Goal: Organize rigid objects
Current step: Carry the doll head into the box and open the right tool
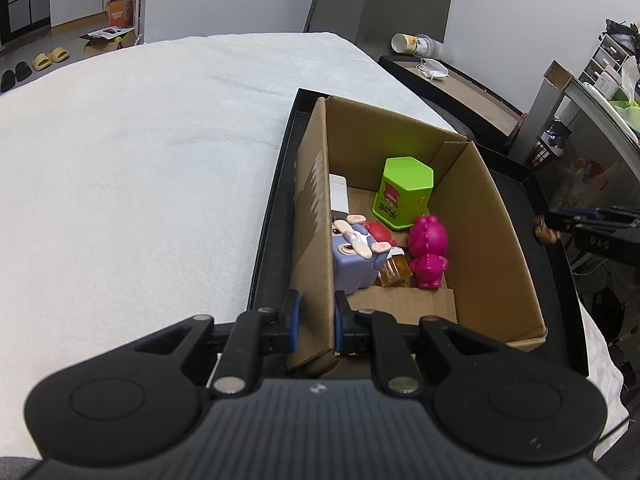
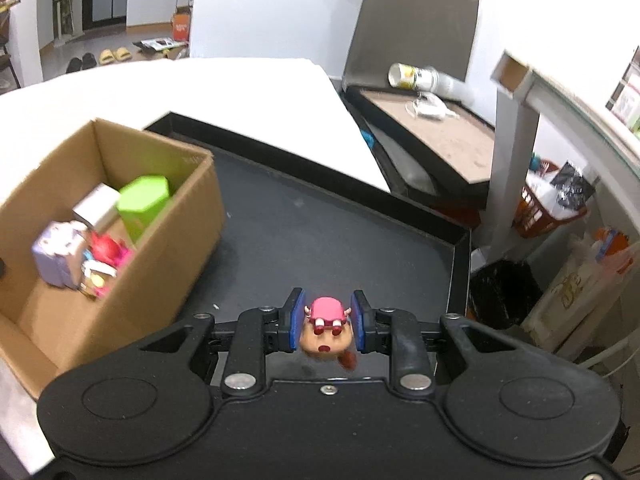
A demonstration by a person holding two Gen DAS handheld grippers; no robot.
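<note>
A cardboard box stands in a black tray on a white-covered table. Inside it are a green hexagonal tin, a magenta figure, a lilac figure, a small amber bottle, a red toy and a white block. My left gripper is shut on the box's near left wall. My right gripper is shut on a small brown toy with a pink cap, held above the tray floor to the right of the box. In the left wrist view that gripper enters from the right edge.
A second tray with a lying bottle and a white mask sits beyond the table. A white shelf post, an orange basket and a black bin stand at the right. Slippers lie on the far floor.
</note>
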